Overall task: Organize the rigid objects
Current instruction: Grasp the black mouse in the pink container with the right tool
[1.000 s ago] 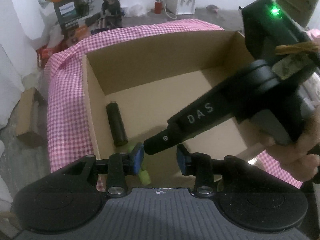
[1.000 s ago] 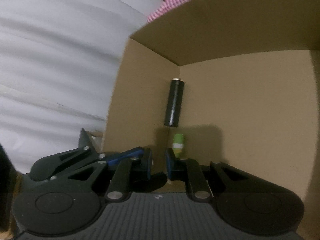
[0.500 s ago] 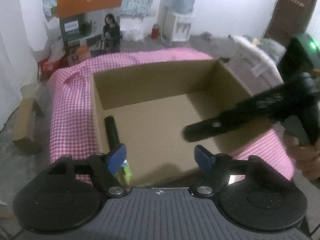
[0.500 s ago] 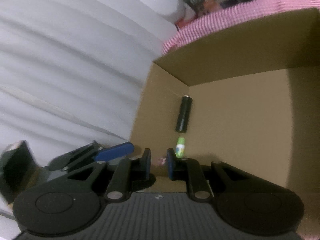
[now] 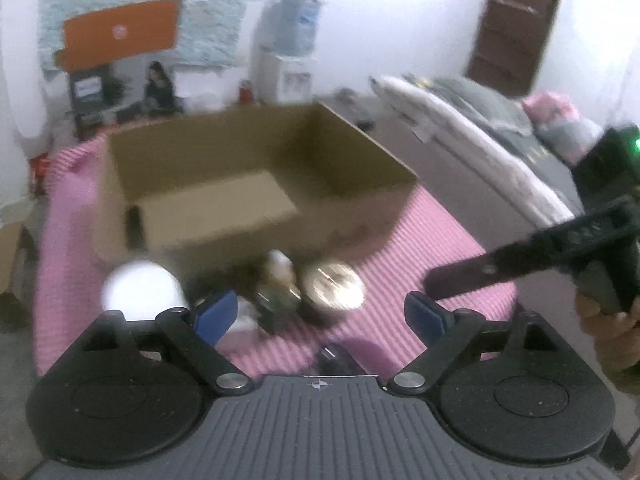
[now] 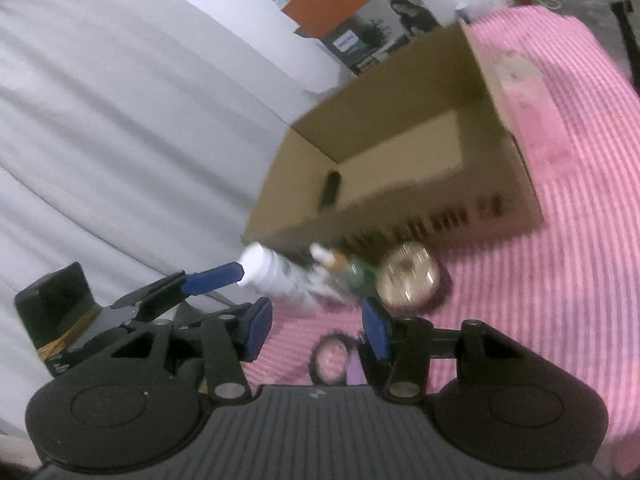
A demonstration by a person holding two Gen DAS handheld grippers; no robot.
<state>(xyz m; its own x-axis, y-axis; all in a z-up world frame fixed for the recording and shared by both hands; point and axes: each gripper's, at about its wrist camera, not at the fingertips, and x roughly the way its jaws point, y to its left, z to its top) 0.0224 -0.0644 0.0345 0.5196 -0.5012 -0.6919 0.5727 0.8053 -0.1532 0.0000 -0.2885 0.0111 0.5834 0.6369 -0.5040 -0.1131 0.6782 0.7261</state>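
An open cardboard box (image 5: 256, 148) (image 6: 404, 160) stands on the pink checked cloth (image 5: 432, 240), with a black cylinder (image 5: 134, 220) (image 6: 332, 188) lying inside by its left wall. In front of the box lie a white bottle (image 5: 140, 284) (image 6: 276, 276), a green-labelled bottle (image 5: 280, 284) (image 6: 354, 276) and a gold-lidded jar (image 5: 332, 286) (image 6: 408, 278). My left gripper (image 5: 320, 314) hangs over these with its jaws opening wide and nothing held. My right gripper (image 6: 316, 328) is beside it, jaws opening, empty, above a small round thing (image 6: 332, 360).
A white sheet (image 6: 120, 120) lies left of the table. A bed (image 5: 480, 140), a water dispenser (image 5: 288, 60) and a brown door (image 5: 516, 28) stand beyond. The pink cloth (image 6: 560, 260) stretches right of the box. A hand (image 5: 612, 328) holds the right gripper.
Both grippers have drawn back out of the box to its near side and their jaws have opened. The loose items in front of the box have come into view.
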